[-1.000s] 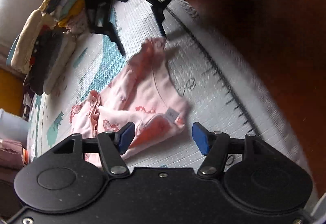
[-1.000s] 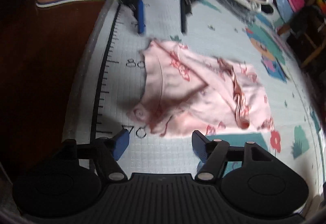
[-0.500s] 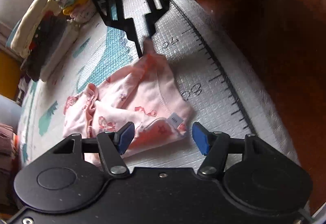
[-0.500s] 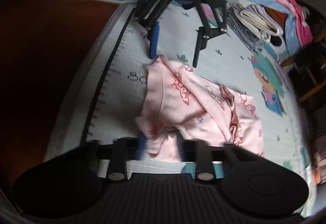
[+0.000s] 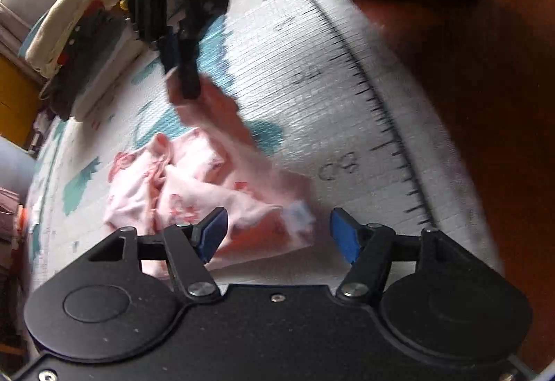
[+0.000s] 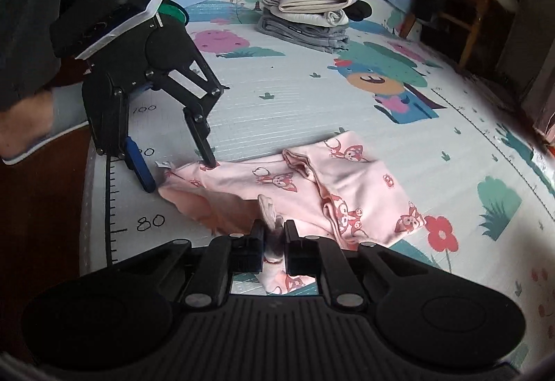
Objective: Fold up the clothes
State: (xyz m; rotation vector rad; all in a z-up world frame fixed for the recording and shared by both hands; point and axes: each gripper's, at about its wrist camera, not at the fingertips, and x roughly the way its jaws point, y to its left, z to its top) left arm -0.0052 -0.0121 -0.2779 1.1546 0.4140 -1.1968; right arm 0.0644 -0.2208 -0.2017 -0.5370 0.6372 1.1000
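Soft pink printed cloth garment (image 6: 347,187), textured foam play mat (image 6: 277,93), glossy dark wood floor (image 5: 503,76), matt black plastic gripper bodies

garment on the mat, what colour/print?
Pale pink garment with small red-pink fox-like cartoon figures; clearest in the right wrist view.

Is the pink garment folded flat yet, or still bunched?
Still bunched: the pink garment lies crumpled and creased on the play mat, one corner pinched in the right gripper.
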